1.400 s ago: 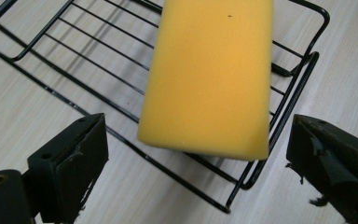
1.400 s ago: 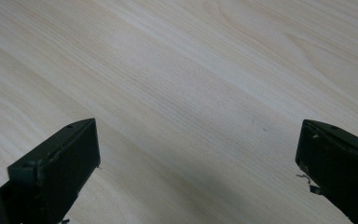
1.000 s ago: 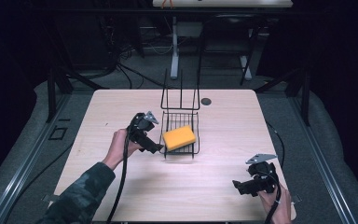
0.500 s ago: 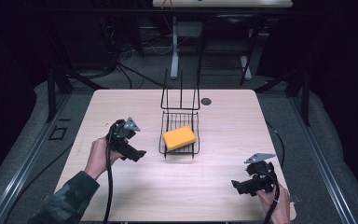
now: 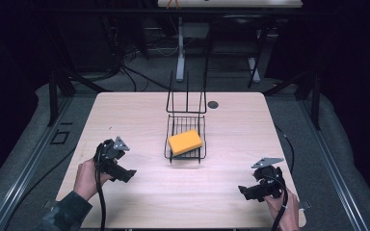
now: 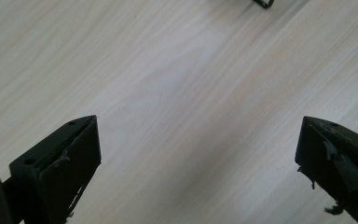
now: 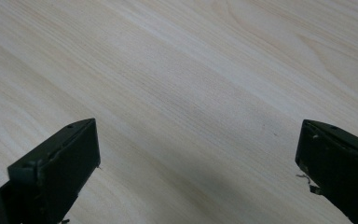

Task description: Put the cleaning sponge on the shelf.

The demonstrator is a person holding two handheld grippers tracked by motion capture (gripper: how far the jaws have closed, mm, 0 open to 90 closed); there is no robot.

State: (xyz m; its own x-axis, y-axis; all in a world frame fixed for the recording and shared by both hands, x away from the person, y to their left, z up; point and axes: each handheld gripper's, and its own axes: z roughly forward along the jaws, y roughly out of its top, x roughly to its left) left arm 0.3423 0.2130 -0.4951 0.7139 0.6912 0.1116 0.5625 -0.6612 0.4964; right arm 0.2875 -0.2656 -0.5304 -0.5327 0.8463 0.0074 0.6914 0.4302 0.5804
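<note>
one pale wood table (image 5: 221, 192) carries everything, and no writing or label can be read on it or on anything that stands on it. near its middle stands one black wire rack (image 5: 185, 139) with a tall back frame, and in the rack's basket lies one orange sponge (image 5: 185, 142), tilted, apart from both grippers. there are two grippers. the left gripper (image 5: 125, 174) sits low over the table's near left part, well left of the rack, held in a hand (image 5: 87, 178); in the left gripper view its jaws stand wide apart over bare wood, nothing between them, and a corner of the rack (image 6: 264, 3) shows at the top edge. the right gripper (image 5: 245, 191) hangs over the near right corner, its jaws likewise spread wide over bare wood. one small dark disc (image 5: 213, 104) lies just right of the rack's back.
</note>
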